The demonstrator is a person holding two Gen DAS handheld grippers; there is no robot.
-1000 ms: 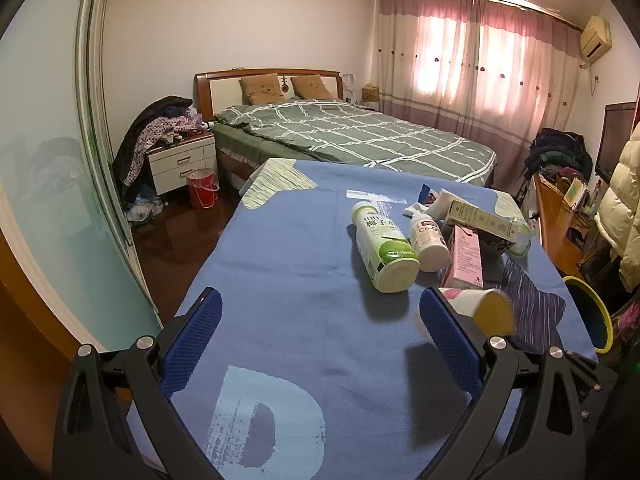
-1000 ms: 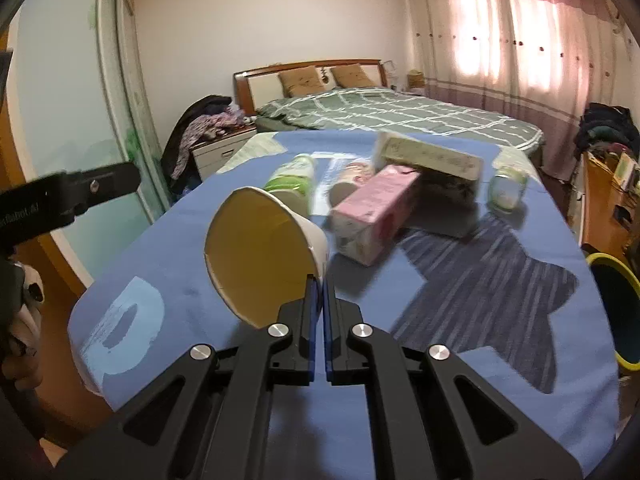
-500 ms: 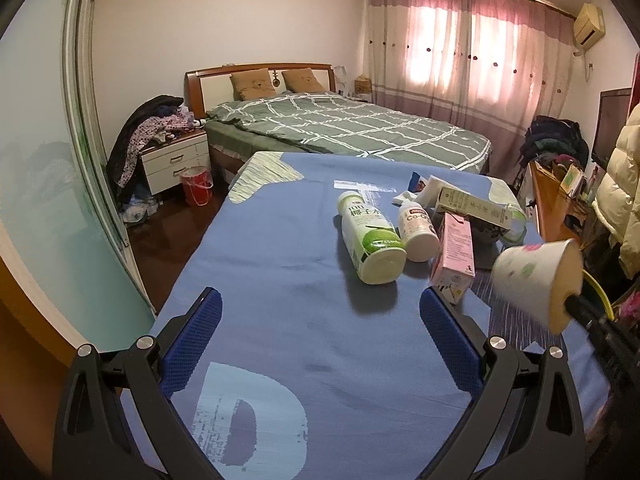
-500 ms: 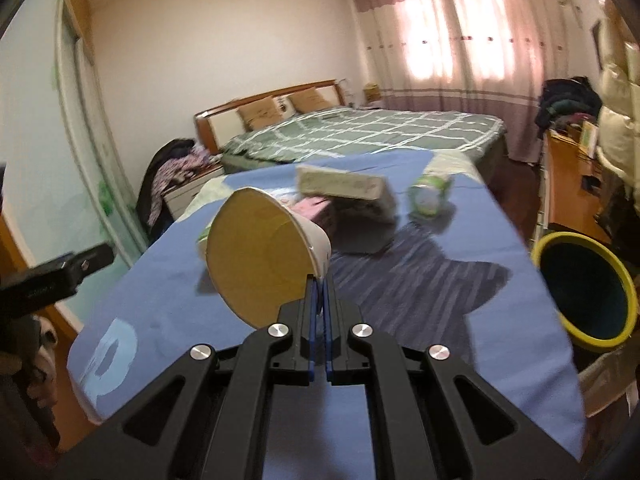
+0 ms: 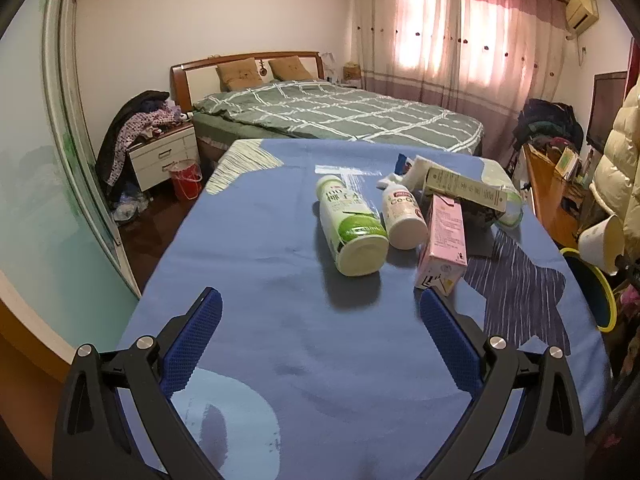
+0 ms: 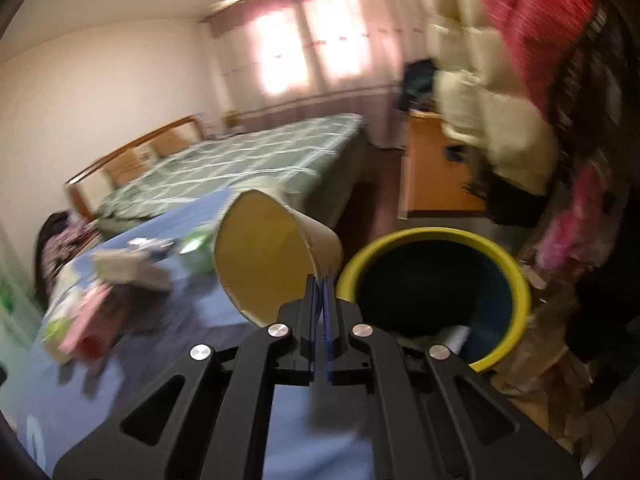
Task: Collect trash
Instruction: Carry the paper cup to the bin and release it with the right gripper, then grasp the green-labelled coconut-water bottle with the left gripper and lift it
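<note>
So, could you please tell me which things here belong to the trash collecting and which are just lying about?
Job:
paper cup in right claw
yellow-rimmed bin
green-label bottle
white bottle
pink carton
long box

Lying about:
bed
nightstand
red bucket

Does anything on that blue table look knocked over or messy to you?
Yes. Both bottles, the green-labelled one and the smaller white one, lie on their sides, and the pink carton is toppled beside a jumble of boxes and wrappers. The paper cup is tipped sideways, pinched at its rim by the right tool.
</note>
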